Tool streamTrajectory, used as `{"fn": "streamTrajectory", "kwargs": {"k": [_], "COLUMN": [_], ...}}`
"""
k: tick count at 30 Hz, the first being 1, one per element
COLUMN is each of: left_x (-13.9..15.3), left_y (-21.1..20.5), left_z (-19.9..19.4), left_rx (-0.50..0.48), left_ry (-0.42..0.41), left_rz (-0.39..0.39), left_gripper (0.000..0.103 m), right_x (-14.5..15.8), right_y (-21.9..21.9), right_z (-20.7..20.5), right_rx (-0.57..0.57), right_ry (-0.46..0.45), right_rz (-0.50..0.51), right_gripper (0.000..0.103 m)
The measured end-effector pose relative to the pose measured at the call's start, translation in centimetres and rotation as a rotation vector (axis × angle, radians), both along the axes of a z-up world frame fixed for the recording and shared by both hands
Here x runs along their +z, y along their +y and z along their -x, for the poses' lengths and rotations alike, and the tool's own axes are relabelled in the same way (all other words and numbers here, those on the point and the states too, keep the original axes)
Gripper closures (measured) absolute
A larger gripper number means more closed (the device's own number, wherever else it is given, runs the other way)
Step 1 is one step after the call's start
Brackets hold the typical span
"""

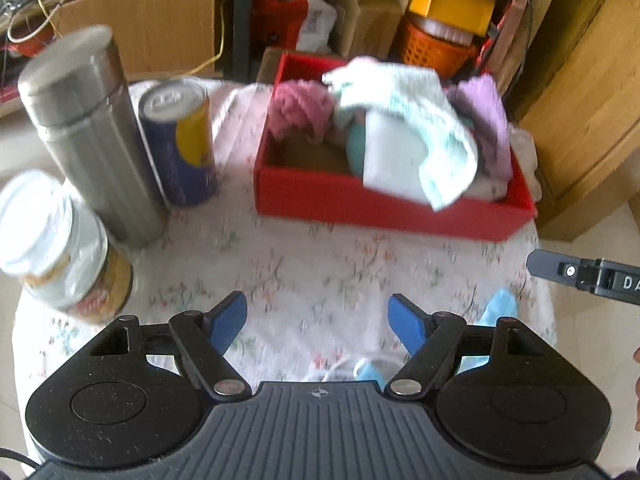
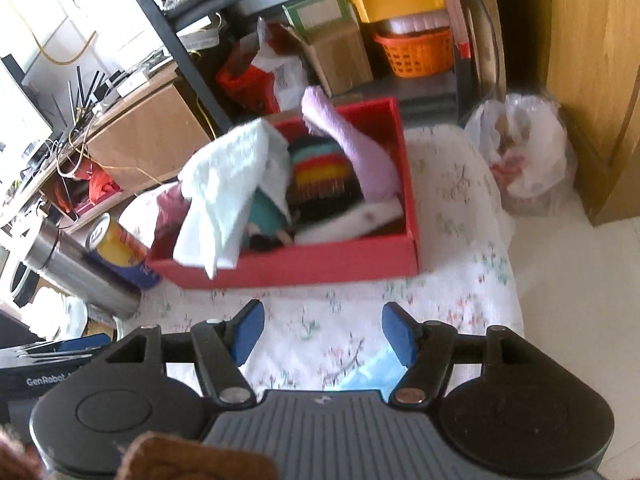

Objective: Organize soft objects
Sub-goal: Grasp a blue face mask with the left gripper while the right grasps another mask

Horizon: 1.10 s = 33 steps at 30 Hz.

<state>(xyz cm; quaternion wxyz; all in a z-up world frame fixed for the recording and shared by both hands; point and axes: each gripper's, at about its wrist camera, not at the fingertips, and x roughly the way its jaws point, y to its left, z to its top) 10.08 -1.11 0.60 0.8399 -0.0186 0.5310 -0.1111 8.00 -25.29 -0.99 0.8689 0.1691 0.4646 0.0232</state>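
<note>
Both the left gripper (image 1: 318, 322) and right gripper (image 2: 323, 334) hung spread and empty just short of the box (image 2: 304, 268), where a towel (image 2: 224, 188) draped over its near wall.

Left tongs (image 1: 318, 322): jaws spread wide, blue fingertips (image 1: 228, 320) well apart, nothing between them; held above surface, tilted downward and forward. Right tongs (image 2: 323, 330): jaws likewise spread wide, blue fingertips (image 2: 396, 332) apart, gap empty, hovering over surface. In left wrist view, black side of right tongs shows just right of left tongs. Both views motion-blurred.
</note>
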Motion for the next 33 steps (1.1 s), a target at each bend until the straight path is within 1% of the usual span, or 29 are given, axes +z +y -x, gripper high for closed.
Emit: {"fn": "streamTrajectory", "kwargs": {"k": [2,4,11,18,22,25,26,27,29,30,31,32,33], "left_x": [-0.4,-0.7,-1.8,-3.7,-5.1,-6.2,-6.4,-6.7,-7.1,-7.0,-7.0,-6.9,-6.9], "left_y": [0.1,0.1,0.2,-1.4,-2.5,-2.8,-2.9,-2.9,-2.8,-2.9,-3.0,-3.0,-3.0], "left_z": [0.3,0.8,2.2,3.8,4.1,3.8,3.8,3.7,3.6,3.7,3.7,3.8,3.9], "left_rx": [-0.004,-0.012,-0.031,-0.086,-0.113,-0.103,-0.100,-0.098,-0.091,-0.096,-0.110,-0.113,-0.117], "left_ry": [0.016,0.029,0.069,0.131,0.160,0.174,0.177,0.177,0.185,0.167,0.167,0.172,0.171], "left_rz": [-0.007,-0.015,-0.039,-0.048,-0.090,-0.128,-0.135,-0.142,-0.148,-0.157,-0.151,-0.138,-0.130], "left_gripper": [0.026,0.025,0.025,0.024,0.024,0.024,0.028,0.038,0.051,0.068,0.075,0.078,0.084], "right_x": [-0.3,-0.5,-1.4,-2.9,-2.9,-3.0,-3.1,-3.2,-3.5,-3.6,-3.7,-3.8,-3.9], "right_y": [0.1,0.1,0.6,1.6,1.3,0.6,0.4,0.2,0.1,0.0,0.1,0.1,0.1], "right_z": [0.5,0.9,2.6,4.3,5.2,5.5,5.5,5.5,5.4,5.2,5.1,5.1,5.0], "right_rx": [0.000,0.003,0.013,0.041,0.035,0.015,0.011,0.009,0.005,0.006,0.006,0.003,-0.001], "right_ry": [0.006,0.017,0.048,0.098,0.097,0.099,0.102,0.106,0.114,0.118,0.120,0.122,0.125], "right_rz": [-0.003,-0.009,-0.024,-0.023,-0.033,-0.050,-0.057,-0.064,-0.075,-0.075,-0.074,-0.072,-0.070], "right_gripper": [0.062,0.061,0.061,0.060,0.060,0.059,0.059,0.059,0.059,0.059,0.059,0.059,0.058]}}
